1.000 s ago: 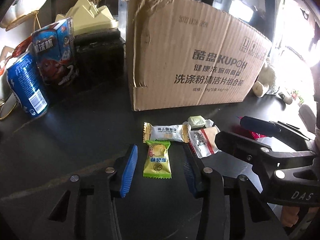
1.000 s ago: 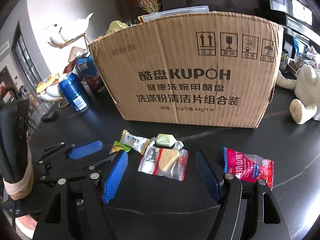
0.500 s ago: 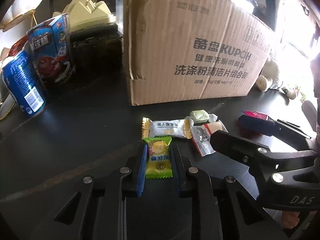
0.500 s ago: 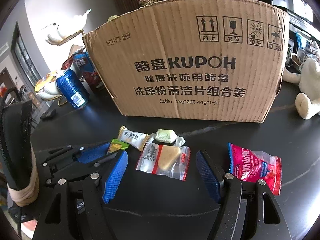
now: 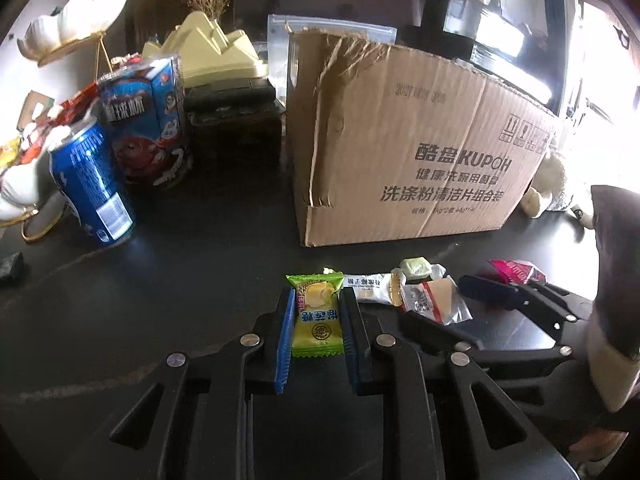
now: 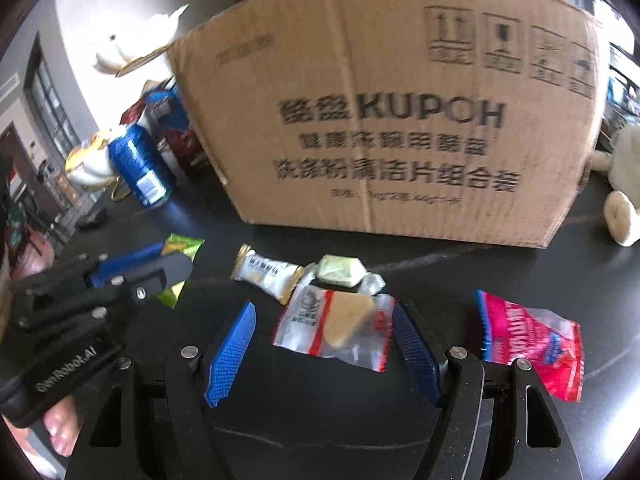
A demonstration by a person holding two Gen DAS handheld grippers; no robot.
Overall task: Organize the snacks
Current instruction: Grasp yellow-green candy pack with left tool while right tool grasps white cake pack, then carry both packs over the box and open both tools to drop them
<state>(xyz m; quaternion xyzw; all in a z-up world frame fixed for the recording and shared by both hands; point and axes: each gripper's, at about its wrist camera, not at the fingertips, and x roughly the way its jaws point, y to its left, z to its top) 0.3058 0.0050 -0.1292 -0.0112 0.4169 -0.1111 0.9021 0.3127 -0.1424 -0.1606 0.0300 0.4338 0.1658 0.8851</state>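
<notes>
My left gripper [image 5: 317,320] is shut on a green and yellow candy packet [image 5: 316,312] and holds it above the black table; the packet also shows in the right wrist view [image 6: 180,252]. My right gripper [image 6: 324,332] is open around a clear packet with a tan wedge snack [image 6: 340,324], its right pad touching the wrapper. A white wafer packet [image 6: 268,272], a pale green candy [image 6: 340,270] and a pink packet [image 6: 528,340] lie on the table. The cardboard box [image 6: 392,112] stands behind them.
A blue can [image 5: 92,188], a blue snack carton [image 5: 148,120] and a dark box with a cream ornament [image 5: 232,128] stand left of the cardboard box. A plush toy [image 6: 624,184] lies at the right. A white dish on a gold stand [image 5: 68,32] is far left.
My left gripper closed on the green packet and lifted it off the table. My right gripper moved forward and its jaws came in around the clear wedge packet.
</notes>
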